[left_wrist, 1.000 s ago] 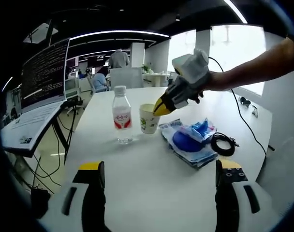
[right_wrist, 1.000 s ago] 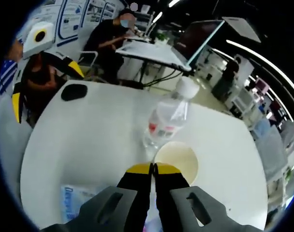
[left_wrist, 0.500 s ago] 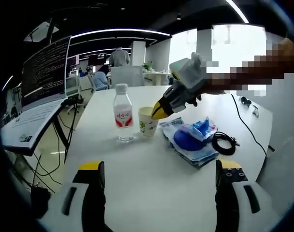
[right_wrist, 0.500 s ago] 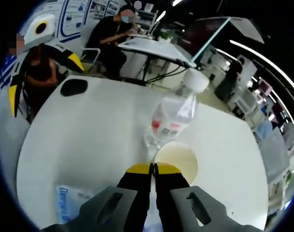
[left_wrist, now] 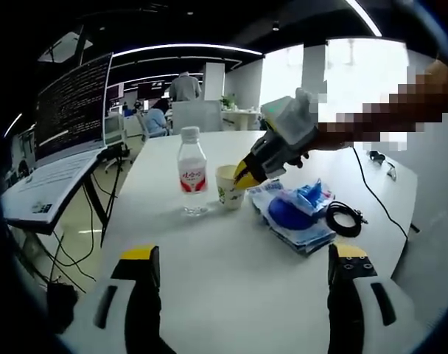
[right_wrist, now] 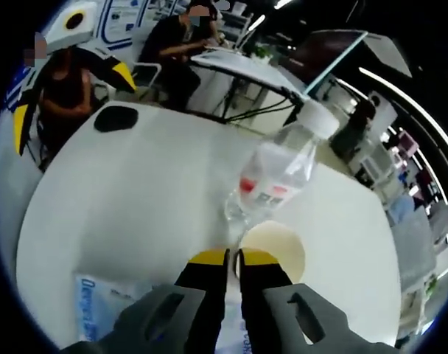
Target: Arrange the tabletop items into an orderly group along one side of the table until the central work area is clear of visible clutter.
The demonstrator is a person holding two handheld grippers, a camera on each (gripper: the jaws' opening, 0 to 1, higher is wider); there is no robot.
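Observation:
A clear water bottle (left_wrist: 192, 174) with a red label stands on the white table (left_wrist: 231, 258), and a paper cup (left_wrist: 227, 189) sits just right of it. My right gripper (left_wrist: 243, 175) reaches in from the right with its yellow tips at the cup's rim. In the right gripper view its jaws are nearly together on the near rim of the cup (right_wrist: 277, 243), the bottle (right_wrist: 272, 181) just beyond. A pile of blue packets (left_wrist: 292, 214) and a coiled black cable (left_wrist: 343, 219) lie right of the cup. My left gripper (left_wrist: 243, 259) hovers wide open over bare table.
A monitor (left_wrist: 71, 109) on a stand rises beyond the table's left edge. A dark oval object (right_wrist: 115, 118) lies at the table's far end, near the left gripper's yellow fingertips (right_wrist: 124, 74). People sit at desks behind. A printed packet (right_wrist: 99, 304) lies by my right jaws.
A thin slit has appeared between the right jaws, which were pressed flat together. Both cameras shifted slightly; bottle and cup look a little closer together.

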